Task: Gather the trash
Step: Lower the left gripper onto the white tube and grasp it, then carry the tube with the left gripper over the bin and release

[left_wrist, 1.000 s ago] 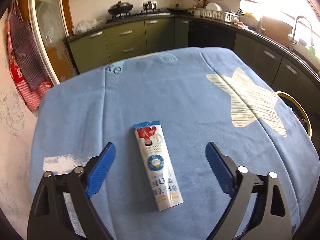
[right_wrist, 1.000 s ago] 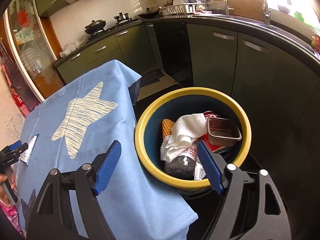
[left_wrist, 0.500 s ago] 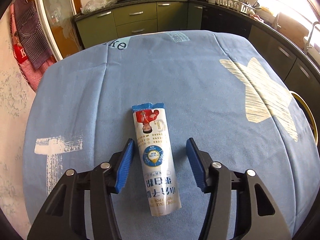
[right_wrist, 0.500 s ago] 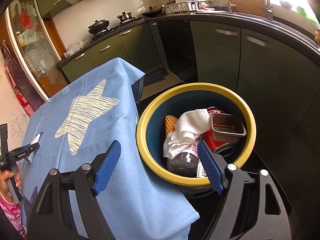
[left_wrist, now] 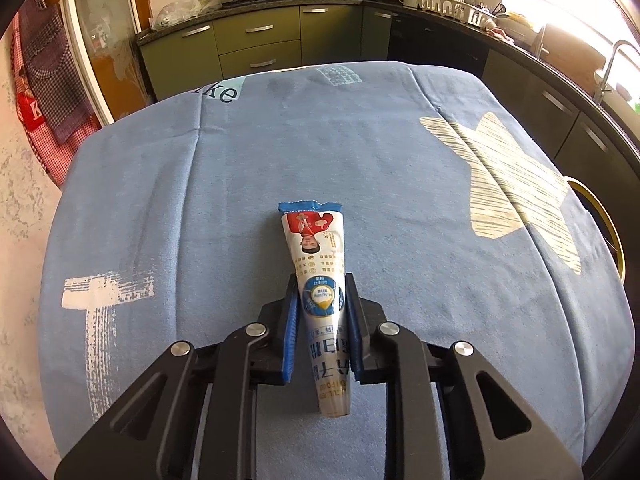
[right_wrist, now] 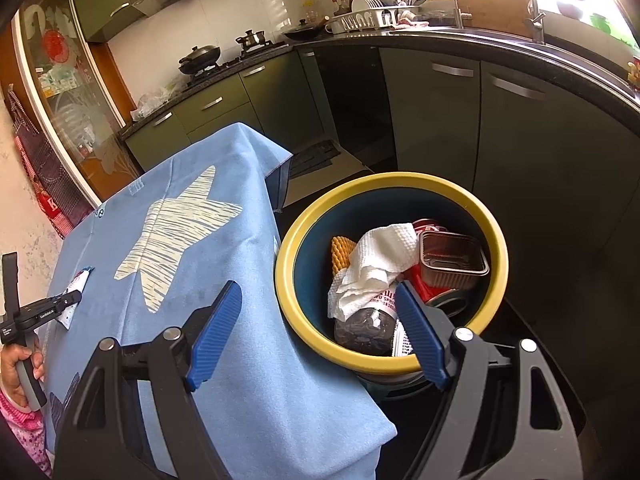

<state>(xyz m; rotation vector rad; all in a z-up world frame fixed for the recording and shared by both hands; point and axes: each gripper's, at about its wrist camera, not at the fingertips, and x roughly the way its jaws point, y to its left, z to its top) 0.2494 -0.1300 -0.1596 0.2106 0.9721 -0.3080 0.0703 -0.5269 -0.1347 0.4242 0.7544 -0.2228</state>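
A white tube-shaped wrapper (left_wrist: 320, 280) with a blue top and a red picture lies on the blue tablecloth (left_wrist: 280, 152). My left gripper (left_wrist: 322, 292) is shut on the wrapper's middle, both blue pads pressed against its sides. In the right wrist view the wrapper (right_wrist: 78, 284) shows small at the far left, with the left gripper (right_wrist: 60, 304) on it. My right gripper (right_wrist: 320, 300) is open and empty, held over the near rim of the yellow-rimmed bin (right_wrist: 496, 240) beside the table. The bin holds a crumpled paper towel (right_wrist: 376, 264), a foil tray (right_wrist: 452, 256), a bottle and a red can.
The table's right edge drops off next to the bin, whose rim (left_wrist: 604, 220) also shows in the left wrist view. Green kitchen cabinets (right_wrist: 432, 112) and a dark counter run behind and to the right. A glass door and hanging aprons (left_wrist: 44, 92) stand at the left.
My left gripper has moved forward over the wrapper and closed from wide open to shut on it. My right gripper has stayed open above the bin, shifting only slightly.
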